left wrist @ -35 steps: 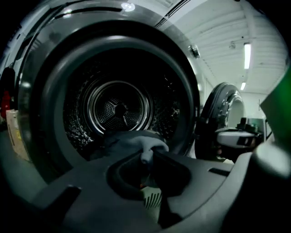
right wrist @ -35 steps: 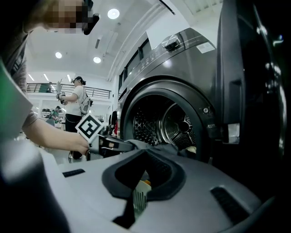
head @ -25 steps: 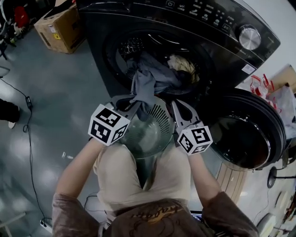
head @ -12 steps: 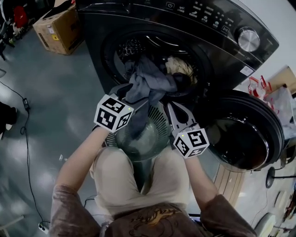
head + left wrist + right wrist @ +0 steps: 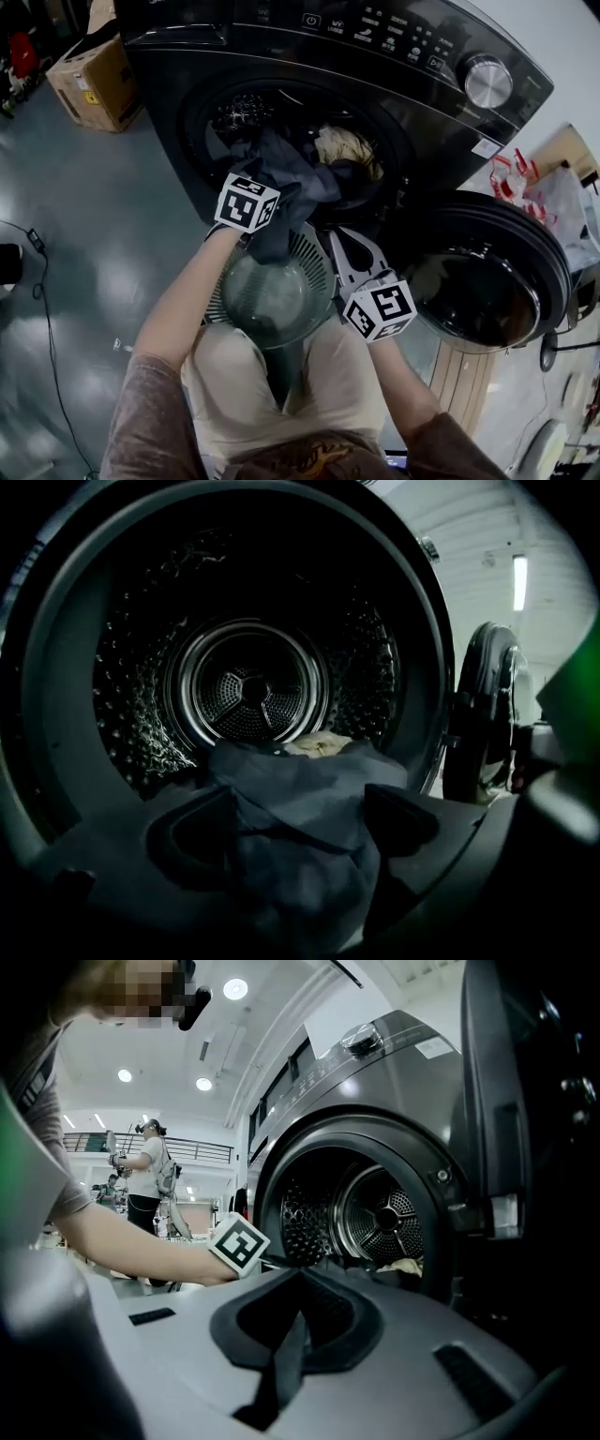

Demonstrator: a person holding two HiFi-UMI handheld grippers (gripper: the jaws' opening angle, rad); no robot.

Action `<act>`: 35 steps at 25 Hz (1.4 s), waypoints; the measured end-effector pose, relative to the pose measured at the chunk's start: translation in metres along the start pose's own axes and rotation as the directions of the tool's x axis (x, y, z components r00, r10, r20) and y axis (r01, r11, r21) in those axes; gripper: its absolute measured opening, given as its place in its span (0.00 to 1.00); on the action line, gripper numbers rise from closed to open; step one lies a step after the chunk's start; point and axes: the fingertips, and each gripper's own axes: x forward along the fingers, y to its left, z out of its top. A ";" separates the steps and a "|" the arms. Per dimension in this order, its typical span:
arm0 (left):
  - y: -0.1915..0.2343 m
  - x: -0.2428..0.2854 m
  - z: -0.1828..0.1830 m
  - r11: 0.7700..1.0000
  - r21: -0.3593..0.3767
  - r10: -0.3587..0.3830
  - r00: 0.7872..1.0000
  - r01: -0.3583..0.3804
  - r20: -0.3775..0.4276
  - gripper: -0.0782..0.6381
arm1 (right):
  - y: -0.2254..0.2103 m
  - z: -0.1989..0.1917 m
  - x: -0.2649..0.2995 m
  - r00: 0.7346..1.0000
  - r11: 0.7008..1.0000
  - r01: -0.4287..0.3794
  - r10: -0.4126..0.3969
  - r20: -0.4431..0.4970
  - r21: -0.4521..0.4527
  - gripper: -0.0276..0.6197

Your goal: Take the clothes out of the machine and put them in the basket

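Now | left gripper (image 5: 295, 841): jaws just opened wide, grey garment (image 5: 281, 178) loose between them, draped over the lower edge of the machine's (image 5: 375, 56) mouth above the basket (image 5: 317, 246) | right gripper (image 5: 300, 1288): jaws closed together, empty | we judge the garment soft, light and floppy, so we'd pinch a bunched fold.

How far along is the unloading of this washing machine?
Done: door open, grey garment hanging over the drum's lip above the basket. In hand: the left gripper has just been opening its jaws, garment loose between them; right gripper shut, empty. Left: that garment and a beige garment in the drum.
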 end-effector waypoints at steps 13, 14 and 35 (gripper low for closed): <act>0.009 0.050 -0.033 0.999 0.038 0.034 0.990 -0.029 -0.138 0.59 | -0.011 -0.008 -0.002 1.000 1.000 0.019 -0.019 -0.011 0.011 0.04; 0.009 0.049 -0.033 0.999 0.028 0.035 0.990 -0.032 -0.138 0.53 | -0.012 -0.008 -0.002 1.000 1.000 0.020 -0.020 -0.011 0.009 0.04; -0.086 -0.127 -0.013 0.979 0.027 -0.199 0.974 0.203 -0.105 0.19 | -0.009 0.003 -0.001 0.999 1.000 -0.029 0.029 0.014 -0.005 0.04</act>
